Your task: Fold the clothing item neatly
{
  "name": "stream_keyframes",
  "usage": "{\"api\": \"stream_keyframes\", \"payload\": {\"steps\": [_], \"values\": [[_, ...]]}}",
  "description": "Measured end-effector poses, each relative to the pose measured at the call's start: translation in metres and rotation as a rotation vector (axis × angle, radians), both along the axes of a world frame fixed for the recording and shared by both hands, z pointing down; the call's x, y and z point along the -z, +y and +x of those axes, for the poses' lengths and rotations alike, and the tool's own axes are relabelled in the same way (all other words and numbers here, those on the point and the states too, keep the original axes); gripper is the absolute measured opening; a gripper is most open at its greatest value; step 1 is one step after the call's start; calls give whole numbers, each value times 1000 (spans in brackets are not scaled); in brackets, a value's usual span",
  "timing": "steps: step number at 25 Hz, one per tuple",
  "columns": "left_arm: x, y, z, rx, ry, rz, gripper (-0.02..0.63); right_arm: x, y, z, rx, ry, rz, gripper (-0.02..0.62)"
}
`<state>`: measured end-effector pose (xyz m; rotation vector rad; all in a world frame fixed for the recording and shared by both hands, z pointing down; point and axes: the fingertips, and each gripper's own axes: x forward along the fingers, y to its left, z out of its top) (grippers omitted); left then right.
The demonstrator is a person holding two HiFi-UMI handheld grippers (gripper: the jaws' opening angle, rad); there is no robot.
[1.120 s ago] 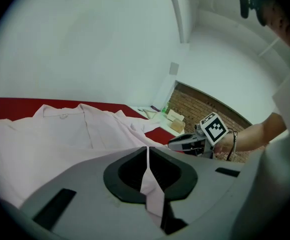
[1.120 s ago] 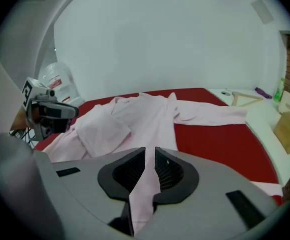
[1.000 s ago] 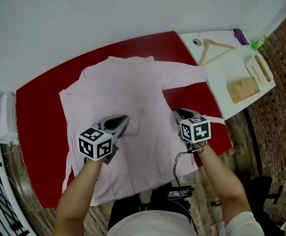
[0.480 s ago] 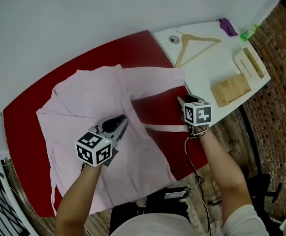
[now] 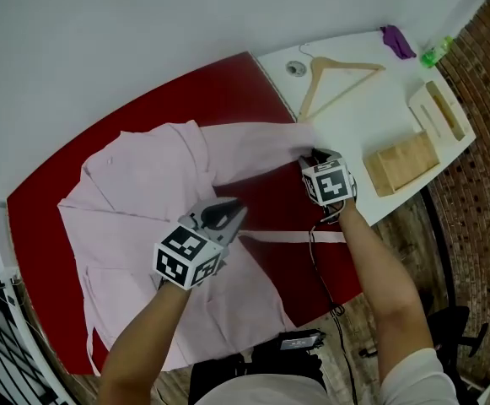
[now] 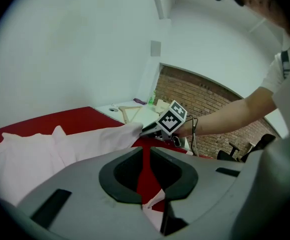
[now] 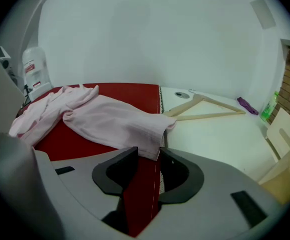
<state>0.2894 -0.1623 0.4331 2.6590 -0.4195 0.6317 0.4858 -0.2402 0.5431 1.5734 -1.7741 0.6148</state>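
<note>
A pale pink shirt (image 5: 143, 201) lies spread on the red table (image 5: 185, 99). One sleeve (image 5: 253, 146) stretches right towards the white table. My left gripper (image 5: 234, 213) is over the shirt's front edge, shut on a fold of pink fabric (image 6: 152, 206) low between its jaws (image 6: 145, 151). My right gripper (image 5: 310, 153) sits at the sleeve's end. Its jaws have just been opening; the cuff (image 7: 152, 134) lies at the fingertips (image 7: 148, 156) with no pad pressing on it.
A white table (image 5: 371, 125) adjoins the red one on the right, bearing a wooden hanger (image 5: 337, 78), a brown block (image 5: 405, 160), a wooden holder (image 5: 443, 112), a purple item (image 5: 396, 40) and a green bottle (image 5: 437, 53). A white bottle (image 7: 34, 69) stands far left.
The right gripper moved towards the white table, drawing the sleeve out straight, and its jaws opened. The left gripper shifted right with the shirt's edge, baring red table beneath.
</note>
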Motion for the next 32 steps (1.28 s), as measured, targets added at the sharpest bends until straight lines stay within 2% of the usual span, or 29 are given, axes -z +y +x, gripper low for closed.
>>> {"api": "stream_keyframes", "payload": {"steps": [3,5,9,16,21,26,32], "values": [[-5,-4,19,-33,-20,17,23,-3,2,-2,20,-20,-18,136],[-9,-6,33,-59,-43,34,23,-2,6,-1,28,-35,-22,60],[-18,-6,61,-131,-108,95,66,10,13,-2,45,-71,15,37],[-45,-18,114,-243,-283,362,123,50,21,-13,49,-209,101,32],[-53,-35,146,-254,-360,519,126,76,21,-27,65,-319,143,32],[-56,-49,161,-263,-432,622,126,87,22,-30,66,-407,158,28],[-43,-55,164,-242,-415,704,126,90,25,-33,75,-465,161,21]]}}
